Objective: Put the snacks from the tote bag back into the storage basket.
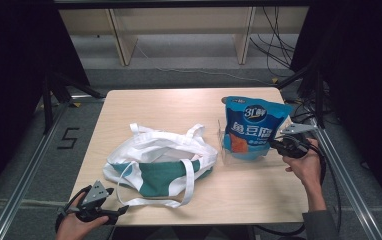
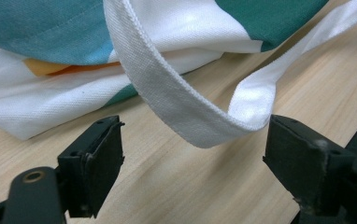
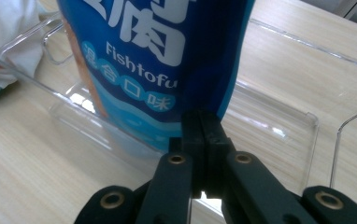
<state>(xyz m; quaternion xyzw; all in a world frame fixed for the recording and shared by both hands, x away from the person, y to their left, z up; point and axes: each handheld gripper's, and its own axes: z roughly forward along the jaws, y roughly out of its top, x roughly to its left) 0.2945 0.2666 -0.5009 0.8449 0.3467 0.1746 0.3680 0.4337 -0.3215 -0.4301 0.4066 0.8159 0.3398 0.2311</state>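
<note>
- Pale wood table on a dark floor, with shelving and cables behind in the high view.
- Near the middle, a white and green bag, lying flat, straps spread toward the front edge.
- At the right side, a blue pouch standing upright in a clear tray.
- Right gripper at the pouch's lower right edge, held level from the right.
- From the right gripper view: jaws fully together, pinching the lower side edge of the pouch; also the word "Fishtofu" and the tray's clear walls and handles, hard to read from above.
- Left gripper at the front left corner, just before the bag's lower strap.
- From the left gripper view: jaws wide apart, holding nothing; loop of white strap between them and a little beyond, above the wood, not pressed by either pad.
- Same view: an orange patch between the bag's folds, hidden in the high view.
</note>
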